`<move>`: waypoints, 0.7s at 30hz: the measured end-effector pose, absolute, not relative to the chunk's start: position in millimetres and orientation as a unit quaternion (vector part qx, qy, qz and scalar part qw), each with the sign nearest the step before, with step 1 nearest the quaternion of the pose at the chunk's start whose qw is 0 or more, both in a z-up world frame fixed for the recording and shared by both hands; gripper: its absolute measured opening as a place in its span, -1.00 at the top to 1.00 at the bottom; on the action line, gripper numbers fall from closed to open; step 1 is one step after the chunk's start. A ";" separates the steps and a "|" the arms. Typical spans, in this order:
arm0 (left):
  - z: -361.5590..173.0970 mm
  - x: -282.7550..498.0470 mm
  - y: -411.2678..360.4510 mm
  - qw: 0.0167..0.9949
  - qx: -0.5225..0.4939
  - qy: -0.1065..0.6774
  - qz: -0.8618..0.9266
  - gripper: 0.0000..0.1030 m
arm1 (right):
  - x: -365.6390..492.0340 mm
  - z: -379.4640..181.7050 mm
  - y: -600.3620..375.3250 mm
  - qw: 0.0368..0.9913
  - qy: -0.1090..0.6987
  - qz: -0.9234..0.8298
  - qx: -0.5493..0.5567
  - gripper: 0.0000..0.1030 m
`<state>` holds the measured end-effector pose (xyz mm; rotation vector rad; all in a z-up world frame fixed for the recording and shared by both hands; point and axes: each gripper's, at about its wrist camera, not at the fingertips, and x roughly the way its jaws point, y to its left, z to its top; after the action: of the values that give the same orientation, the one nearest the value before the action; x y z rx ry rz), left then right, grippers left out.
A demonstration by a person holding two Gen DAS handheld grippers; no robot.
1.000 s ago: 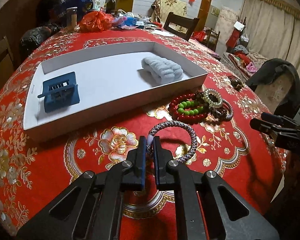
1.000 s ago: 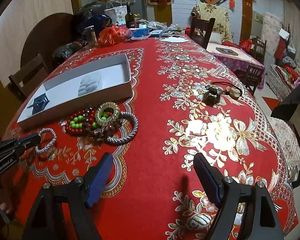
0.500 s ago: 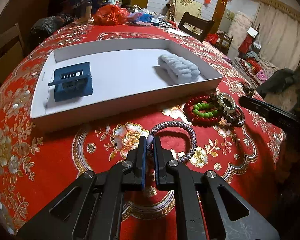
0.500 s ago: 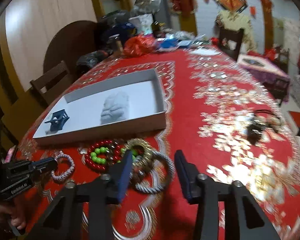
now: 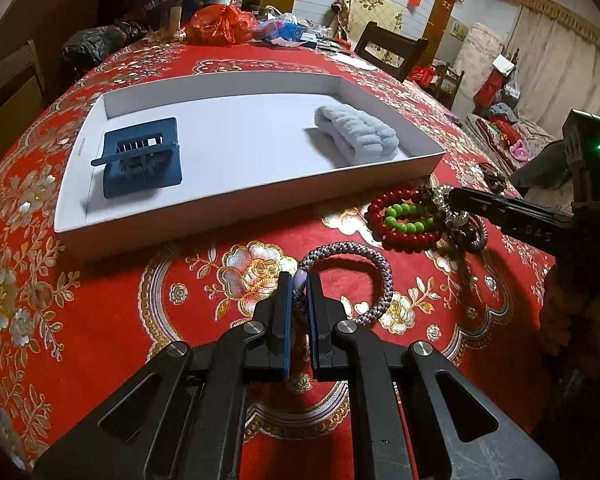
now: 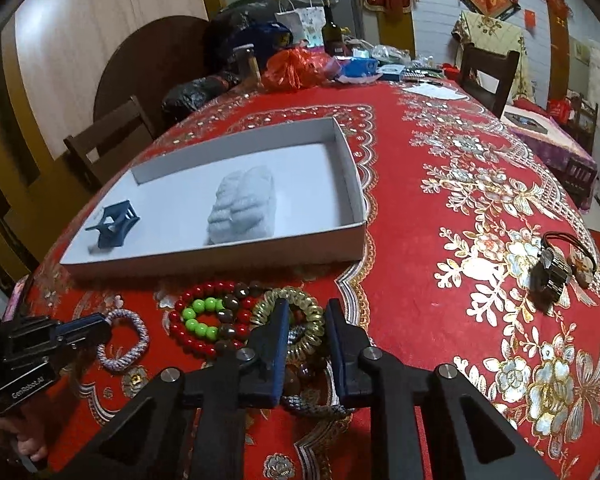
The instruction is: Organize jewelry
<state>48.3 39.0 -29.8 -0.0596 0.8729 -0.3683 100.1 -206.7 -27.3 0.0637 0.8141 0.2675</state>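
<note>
Left gripper (image 5: pixel 298 292) clamped flat on the near-left arc of the braided lilac bracelet (image 5: pixel 354 276), jaws together on the cord, the rest of the ring lying ahead and to the right of the tips on the red tablecloth (image 5: pixel 112 292); right gripper (image 6: pixel 306 320) closing over the heap of jewelry, jaws still a little apart with the gold coil hair tie (image 6: pixel 290 322) standing between them, pads seemingly not yet pressing on it; red bead bracelet (image 6: pixel 198 320) with the green bead bracelet (image 6: pixel 198 316) nested inside it lying just left of the left jaw, a grey braided bracelet (image 6: pixel 312 406) showing under the jaws close to the wrist. Best to finish the right closure only on the coil; likely to snag the dark beads touching its left edge, so worth centring the tips on the coil's free right arc before squeezing; a springy coil probably squirms out of a shallow bite, so a deeper seat between the pads looks wiser. For the left, a plain lift clear of the cloth, then forward over the near wall of the white tray (image 5: pixel 188 220) straight ahead of the jaws; open floor between the blue hair claw (image 5: pixel 140 158) ahead-left and the pale plush scrunchie (image 5: pixel 356 138) ahead-right looks the obvious landing spot; release low to keep the ring from rolling.
</note>
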 end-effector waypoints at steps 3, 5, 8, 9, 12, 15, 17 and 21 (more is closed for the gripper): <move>-29.8 48.6 39.1 0.889 -0.028 0.420 -0.177 0.89 | 104.5 -31.6 -204.9 0.904 0.409 0.123 0.026 0.66; -29.9 48.8 39.4 0.889 -0.029 0.420 -0.177 0.89 | 103.5 -31.2 -202.2 0.905 0.408 0.120 0.018 0.78; -29.8 48.8 39.4 0.889 -0.029 0.420 -0.177 0.89 | 99.7 -28.0 -200.9 0.910 0.398 0.114 0.011 0.81; -29.8 48.8 39.4 0.889 -0.029 0.420 -0.178 0.89 | 97.4 -26.1 -202.7 0.914 0.391 0.112 0.014 0.81; -29.8 48.7 39.1 0.889 -0.029 0.420 -0.177 0.89 | 90.0 -19.0 -212.5 0.923 0.367 0.107 0.039 0.81; -29.8 48.6 39.0 0.889 -0.028 0.420 -0.177 0.89 | 83.3 -12.9 -227.2 0.923 0.355 0.116 0.090 0.81; -29.8 48.9 39.4 0.889 -0.029 0.420 -0.178 0.89 | 77.6 -10.4 -241.1 0.916 0.347 0.134 0.148 0.81; -30.0 49.2 39.4 0.890 -0.029 0.420 -0.176 0.89 | 64.7 -6.3 -256.3 0.908 0.341 0.138 0.203 0.81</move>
<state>49.2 39.4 -30.0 -0.0596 0.8724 -0.3662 64.7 -256.3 -6.3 0.4185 0.7031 0.2840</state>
